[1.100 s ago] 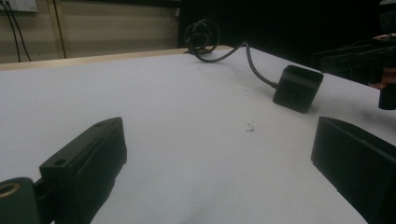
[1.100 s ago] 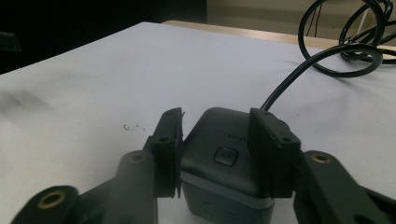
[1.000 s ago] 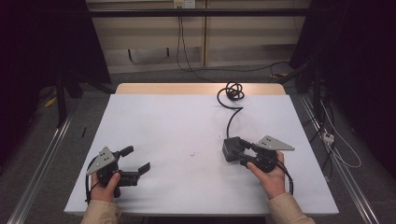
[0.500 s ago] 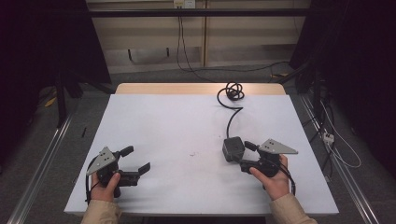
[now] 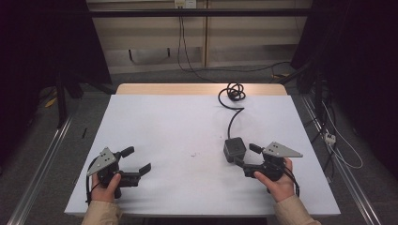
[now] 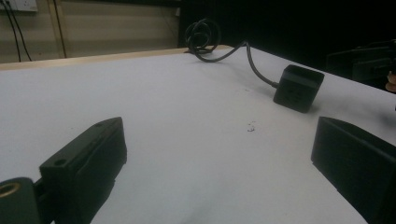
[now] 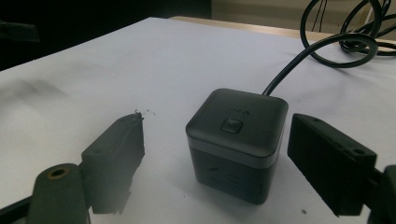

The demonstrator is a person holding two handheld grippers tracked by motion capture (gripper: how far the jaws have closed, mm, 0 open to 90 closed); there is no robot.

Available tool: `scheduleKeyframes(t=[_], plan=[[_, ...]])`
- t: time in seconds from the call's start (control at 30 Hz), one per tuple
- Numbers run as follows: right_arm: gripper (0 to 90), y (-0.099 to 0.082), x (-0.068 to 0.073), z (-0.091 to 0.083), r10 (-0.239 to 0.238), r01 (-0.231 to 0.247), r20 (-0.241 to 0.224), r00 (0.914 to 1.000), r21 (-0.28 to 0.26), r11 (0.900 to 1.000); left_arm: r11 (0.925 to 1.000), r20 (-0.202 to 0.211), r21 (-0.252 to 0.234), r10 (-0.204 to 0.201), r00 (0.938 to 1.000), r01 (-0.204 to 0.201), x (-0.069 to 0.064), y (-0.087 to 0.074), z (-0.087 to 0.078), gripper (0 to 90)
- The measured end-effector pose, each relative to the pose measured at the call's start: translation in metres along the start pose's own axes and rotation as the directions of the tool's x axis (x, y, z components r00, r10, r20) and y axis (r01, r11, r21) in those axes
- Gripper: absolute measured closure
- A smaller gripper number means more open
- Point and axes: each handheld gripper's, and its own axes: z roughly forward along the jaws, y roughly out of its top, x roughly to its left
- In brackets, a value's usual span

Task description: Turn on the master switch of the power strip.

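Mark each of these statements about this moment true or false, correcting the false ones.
1. The right gripper is clamped on the dark cube. False: its jaws have just been opening, and the cube sits between them with a gap on each side.
2. A black cable runs from the cube to a coil at the table's far edge. True.
3. The left gripper holds the cube. False: its jaws are open, with bare white table between them.
4. The cube stands upright on the table, with a small button on its top face. True.
5. The cube lies nearer the left gripper. False: it sits at the right gripper.
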Motion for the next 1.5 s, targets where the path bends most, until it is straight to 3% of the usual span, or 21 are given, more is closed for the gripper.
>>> scheduleKeyframes(t=[0.13, 1.5], plan=[[16.6, -0.003, 0.0, -0.002, -0.019, 0.019, 0.009, 0.9998, -0.002, 0.9998, 1.0, 0.0, 0.001, 0.002, 1.0, -0.002, 0.0, 0.0, 0.0, 3.1], [14.9, -0.02, -0.018, -0.033, -0.01, 0.01, 0.019, 0.9998, -0.004, 0.9999, 1.0, -0.002, 0.002, 0.0, 1.0, 0.0, 0.0, 0.0, 0.001, 3.1]])
